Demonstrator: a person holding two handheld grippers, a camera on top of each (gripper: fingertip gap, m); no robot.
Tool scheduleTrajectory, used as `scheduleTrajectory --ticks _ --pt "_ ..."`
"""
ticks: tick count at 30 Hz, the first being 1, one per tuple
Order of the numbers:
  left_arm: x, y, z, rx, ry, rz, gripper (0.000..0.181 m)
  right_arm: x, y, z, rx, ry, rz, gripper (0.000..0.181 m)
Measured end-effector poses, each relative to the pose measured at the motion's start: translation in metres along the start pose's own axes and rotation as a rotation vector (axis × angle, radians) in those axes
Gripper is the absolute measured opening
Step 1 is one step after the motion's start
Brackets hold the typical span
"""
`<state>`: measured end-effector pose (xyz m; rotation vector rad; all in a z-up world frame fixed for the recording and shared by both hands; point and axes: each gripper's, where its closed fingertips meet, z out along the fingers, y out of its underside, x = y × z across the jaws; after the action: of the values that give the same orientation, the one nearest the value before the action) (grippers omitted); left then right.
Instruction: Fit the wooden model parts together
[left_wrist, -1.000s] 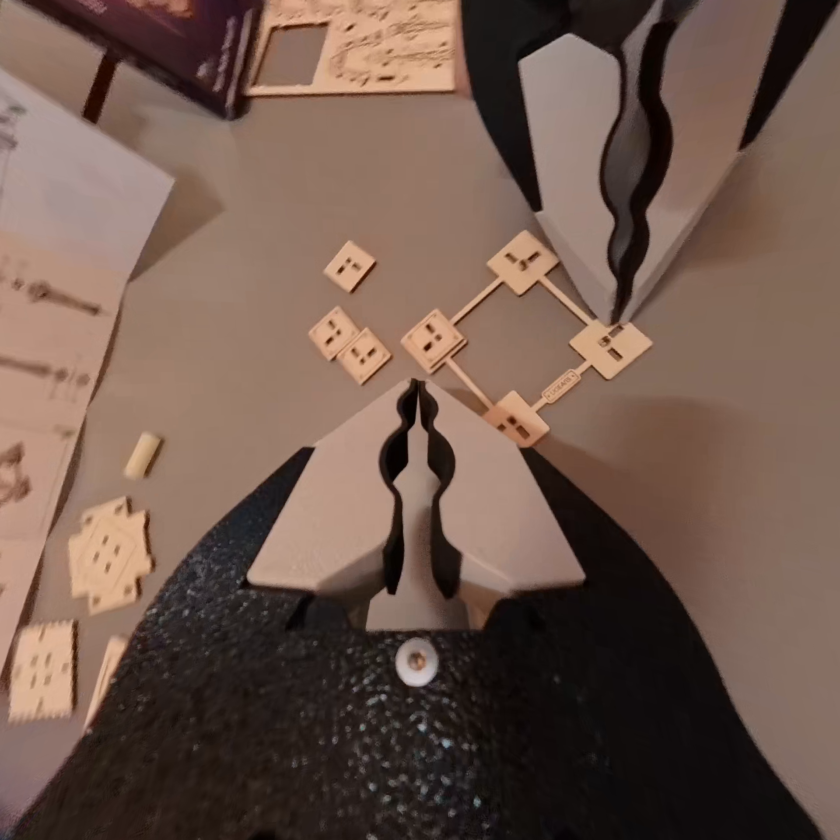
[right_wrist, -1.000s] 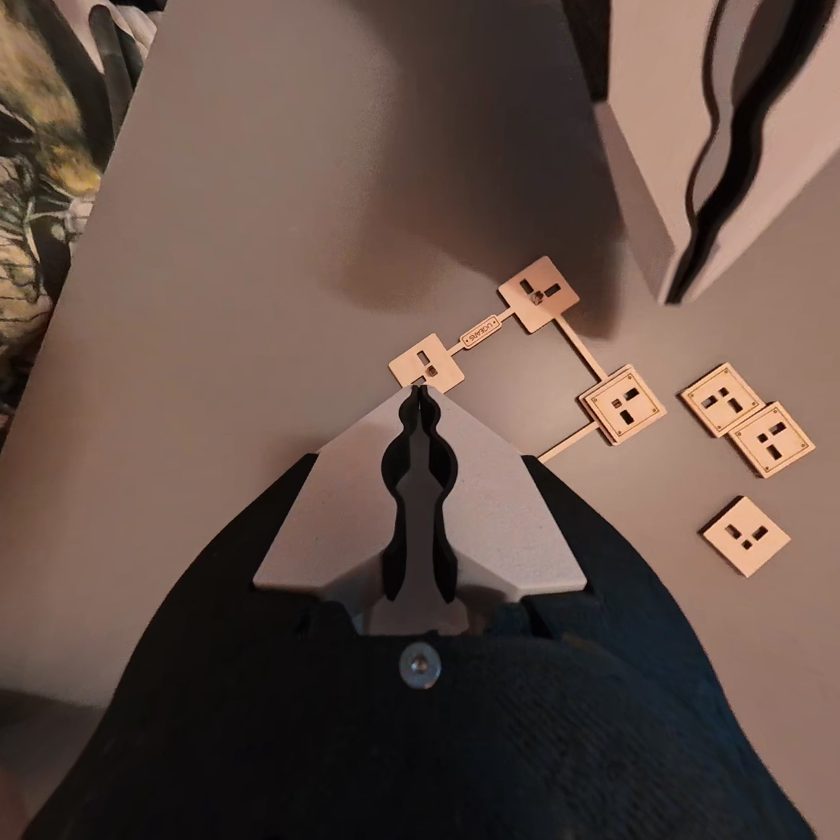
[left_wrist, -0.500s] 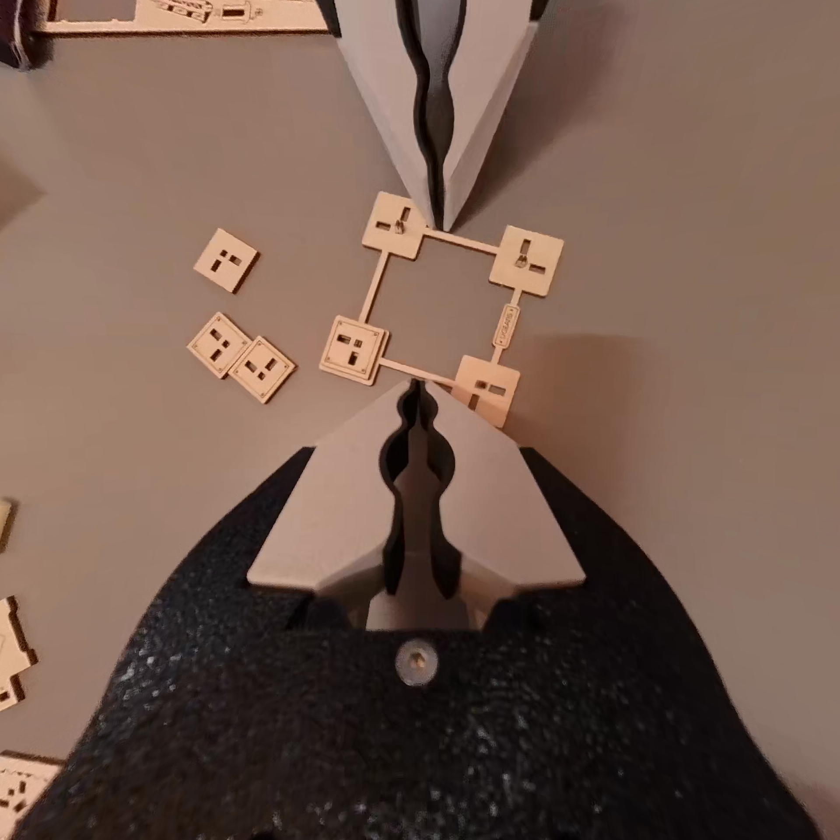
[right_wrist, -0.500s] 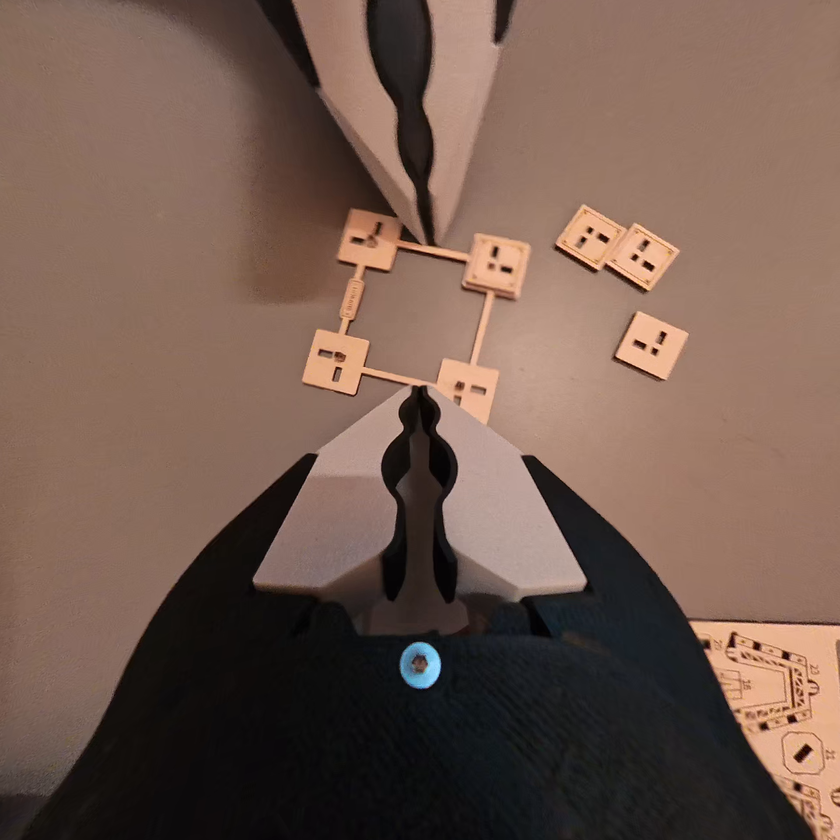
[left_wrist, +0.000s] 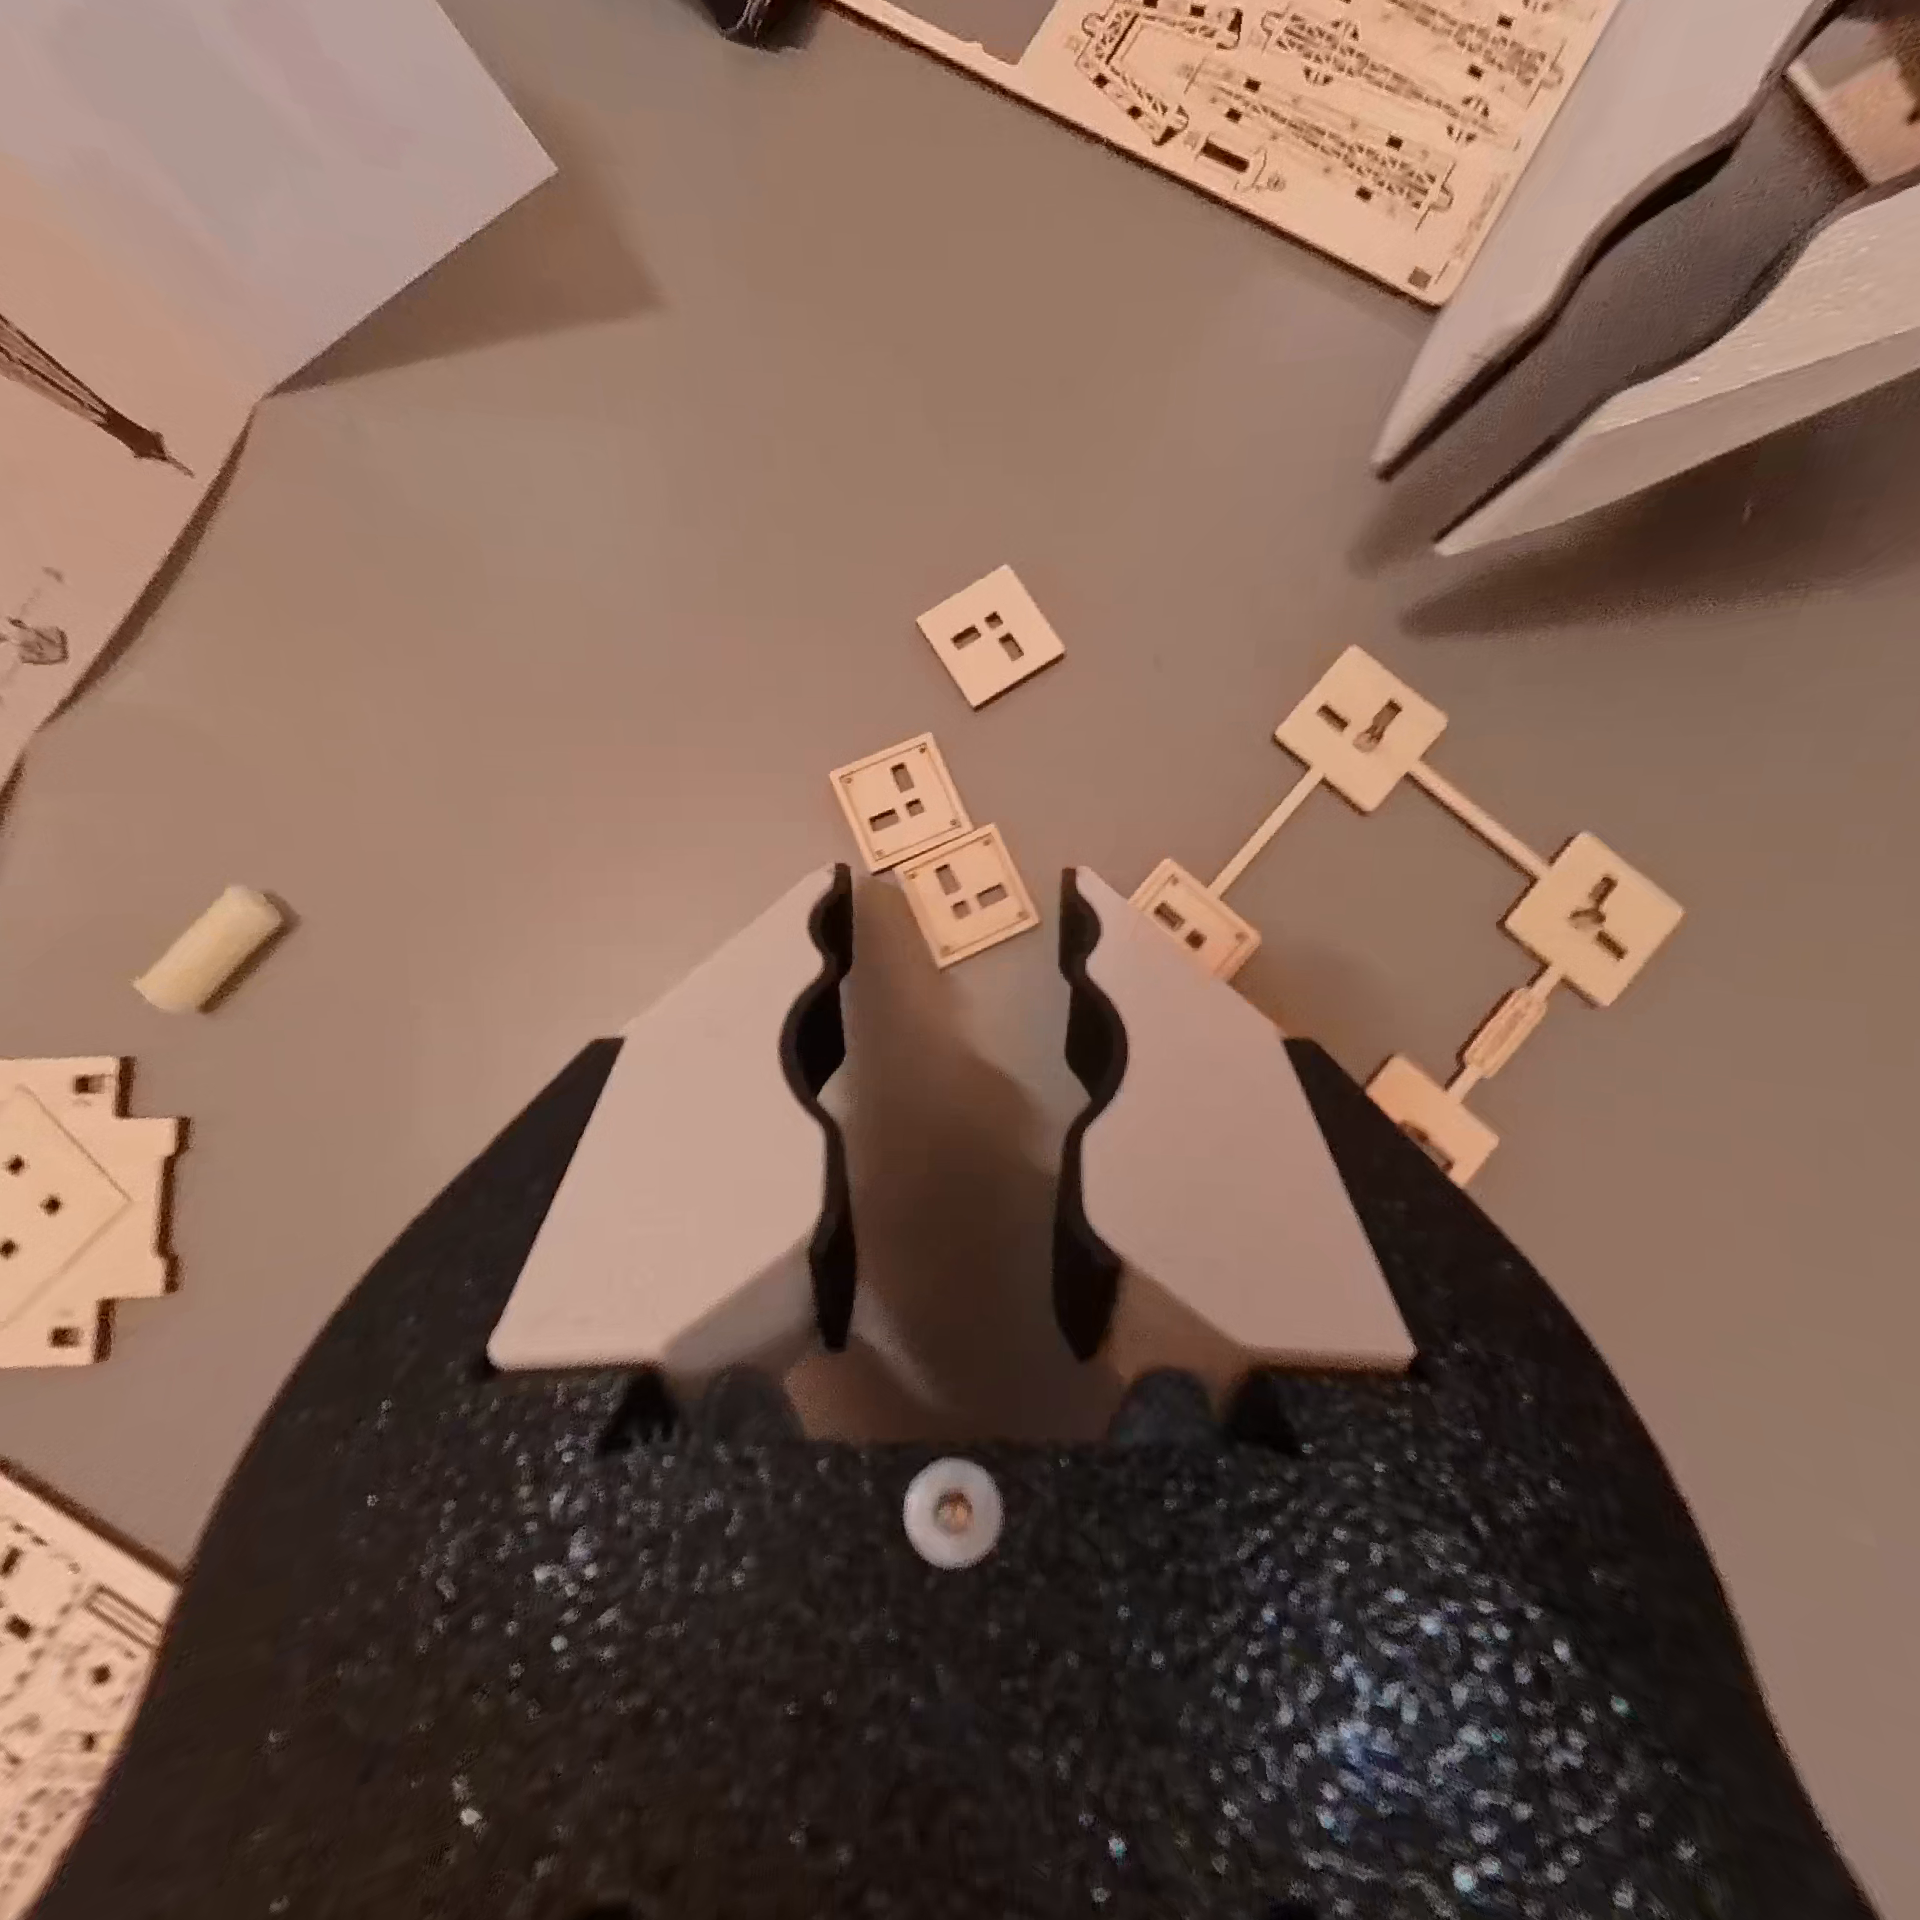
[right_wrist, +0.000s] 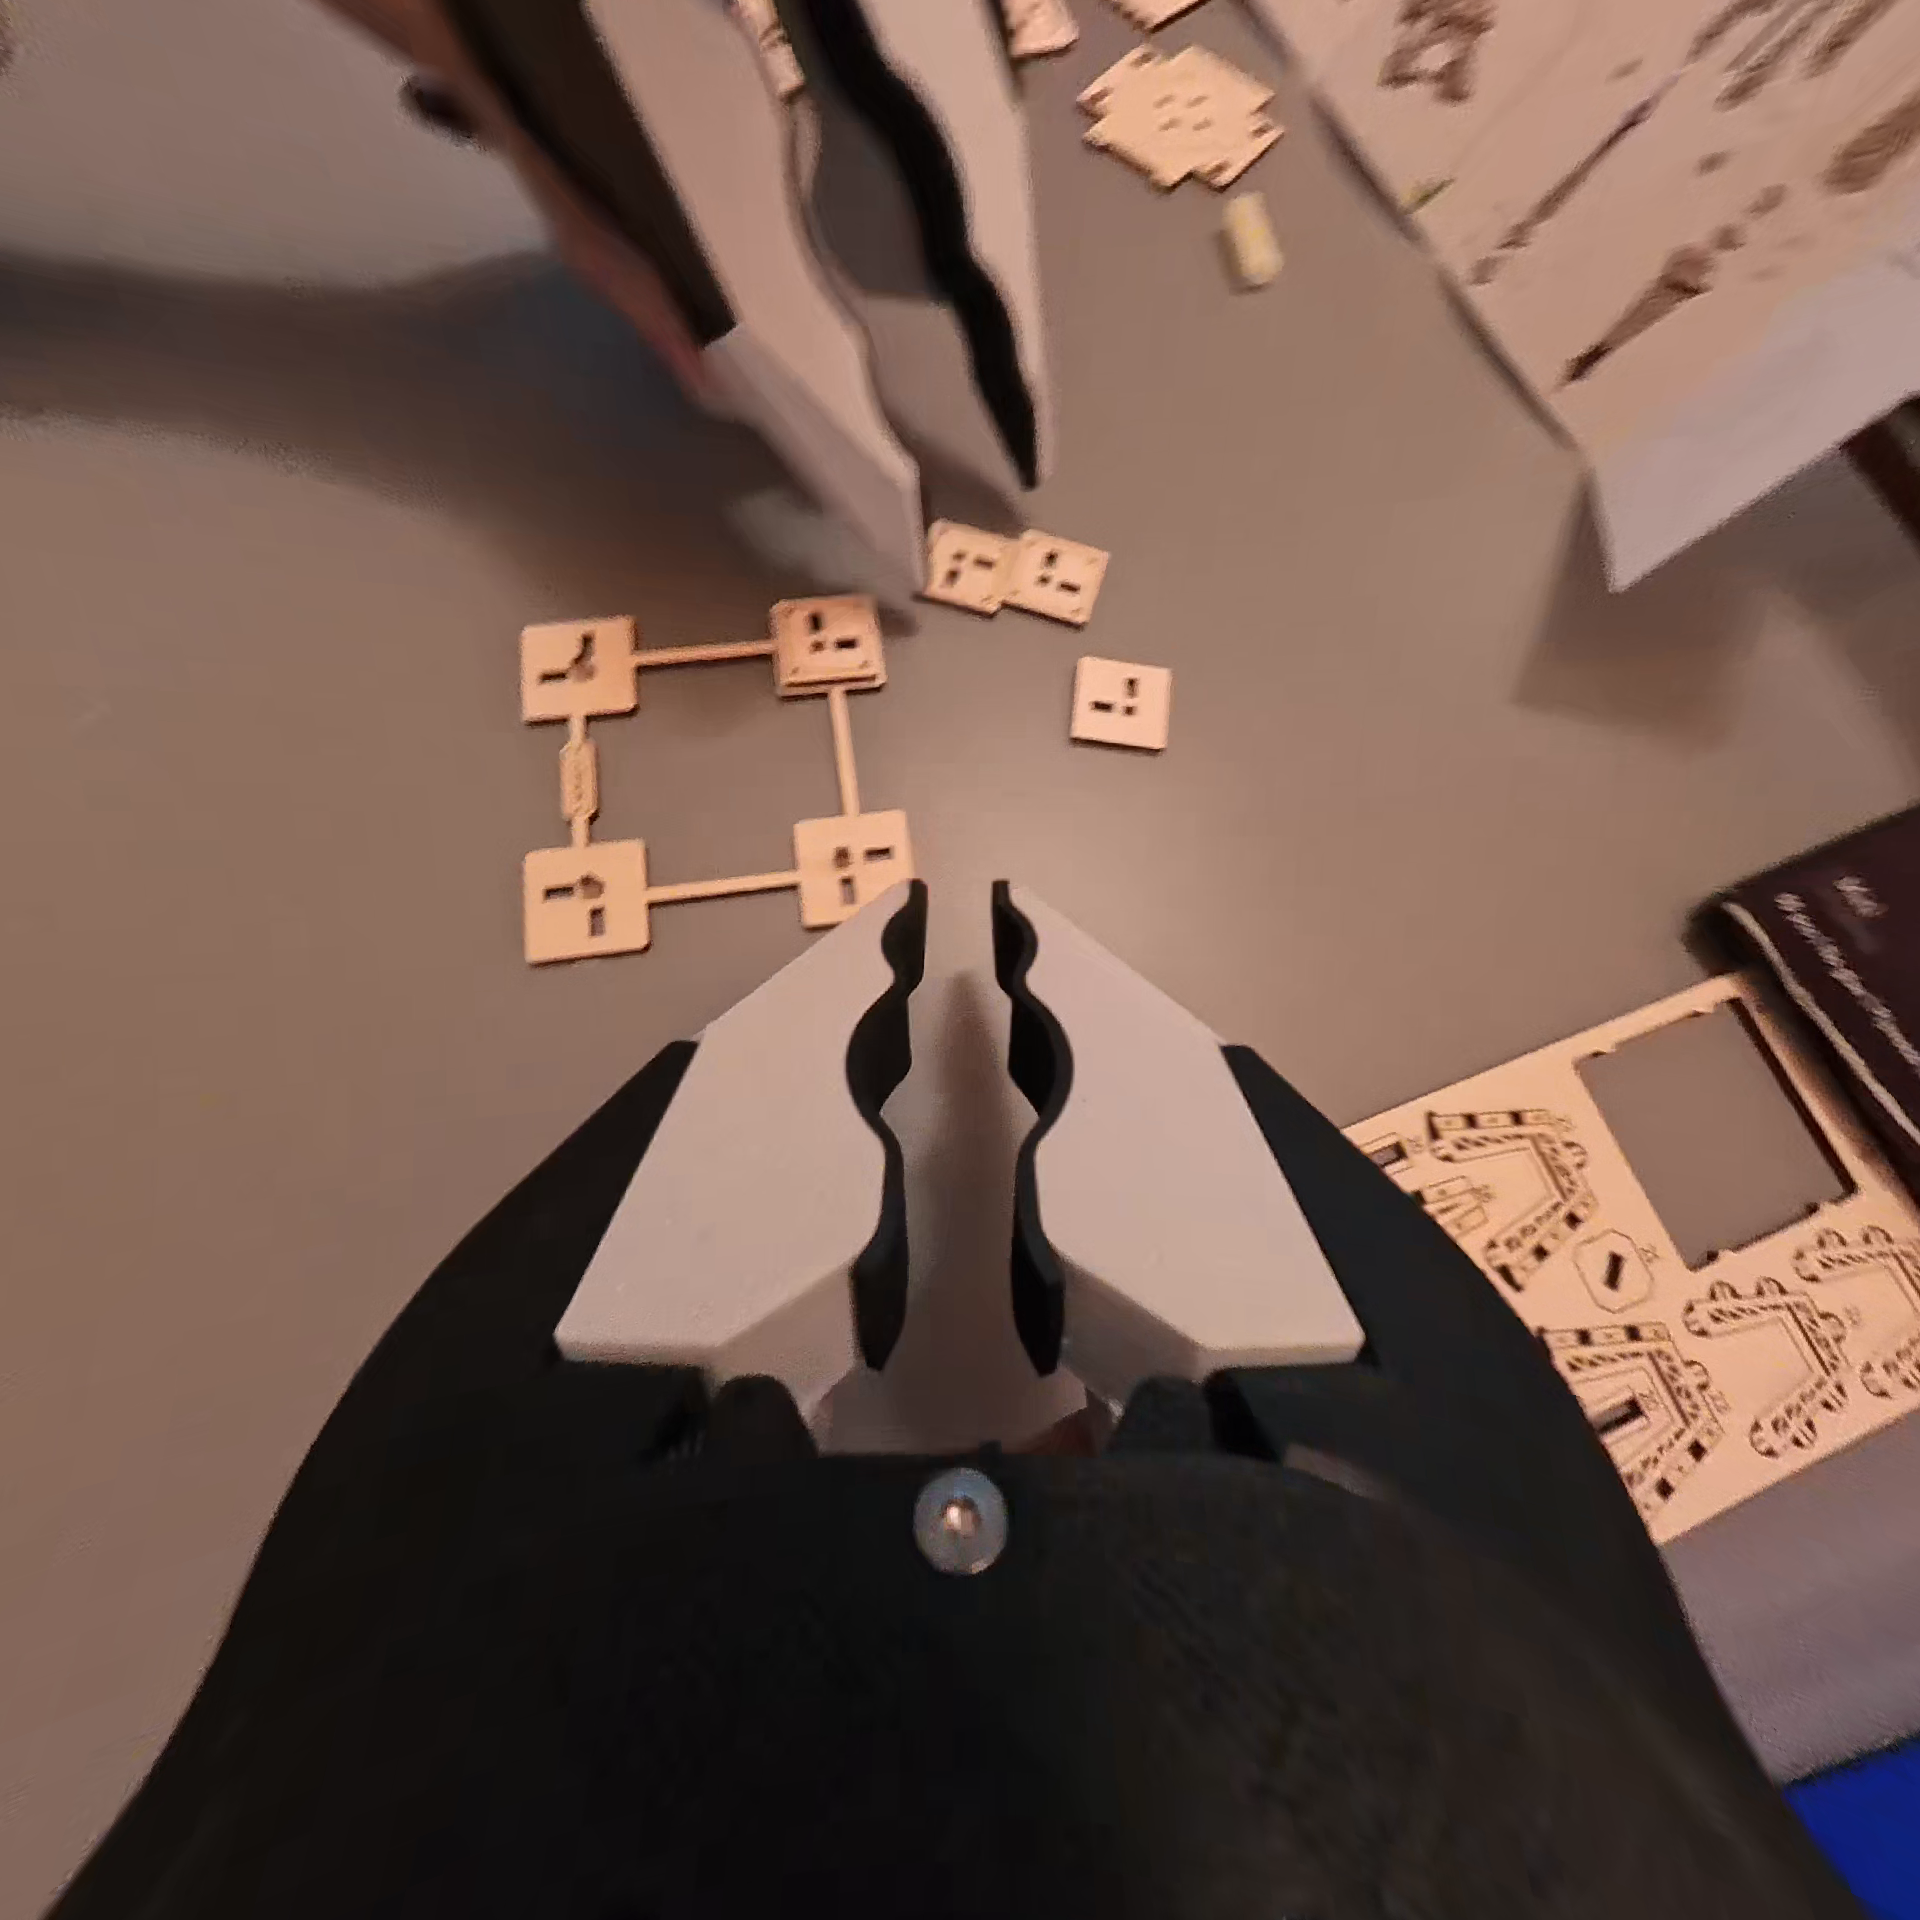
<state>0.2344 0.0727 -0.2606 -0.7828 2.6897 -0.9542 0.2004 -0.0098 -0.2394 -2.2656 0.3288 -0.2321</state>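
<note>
A thin wooden frame (left_wrist: 1593, 917) of four slotted squares joined by struts lies flat on the grey table; it also shows in the right wrist view (right_wrist: 577, 668). One corner square (right_wrist: 828, 644) has a tile stacked on it. Three loose square tiles lie beside it: two touching (left_wrist: 902, 800), one apart (left_wrist: 992, 637). My left gripper (left_wrist: 956, 883) is open and empty, its tips just over the nearer of the two touching tiles (left_wrist: 966, 896). My right gripper (right_wrist: 958, 894) is open a little and empty, by a frame corner (right_wrist: 852, 868).
Paper instruction sheets (left_wrist: 208, 156) lie at the left. Laser-cut wooden sheets lie at the far side (left_wrist: 1299, 125) and near the right gripper (right_wrist: 1662, 1247). A small pale cylinder (left_wrist: 213, 945), a stepped wooden piece (left_wrist: 62, 1205) and a dark box (right_wrist: 1849, 987) are nearby. Some 10 cm of space lies between my two pairs of fingers.
Both grippers were shut with their tips at the frame's corners. Now both have opened and drawn back from it; the left has shifted toward the two touching loose tiles.
</note>
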Motion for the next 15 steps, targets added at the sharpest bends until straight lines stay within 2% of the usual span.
scheduleTrajectory --ticks 3,5,6,10,12,15 --pt "-0.004 0.001 0.005 -0.037 -0.085 -0.034 0.034 0.017 -0.009 -0.003 0.051 0.099 0.042 0.012" --pt "-0.003 0.003 0.008 -0.061 -0.109 -0.049 0.021 0.025 -0.012 -0.007 0.082 0.146 0.056 0.011" --pt "-0.004 0.004 0.007 -0.066 -0.121 -0.049 0.021 0.027 -0.015 -0.009 0.104 0.158 0.066 0.011" --pt "-0.004 0.015 -0.002 -0.093 -0.114 -0.048 0.02 0.024 -0.018 -0.006 0.154 0.118 0.113 0.011" --pt "-0.006 0.018 -0.011 -0.052 -0.111 -0.033 0.02 0.019 -0.02 -0.005 0.157 0.092 0.113 0.014" --pt "0.001 0.011 -0.032 0.095 -0.081 0.008 0.02 0.013 -0.027 -0.009 0.187 0.076 0.125 0.023"
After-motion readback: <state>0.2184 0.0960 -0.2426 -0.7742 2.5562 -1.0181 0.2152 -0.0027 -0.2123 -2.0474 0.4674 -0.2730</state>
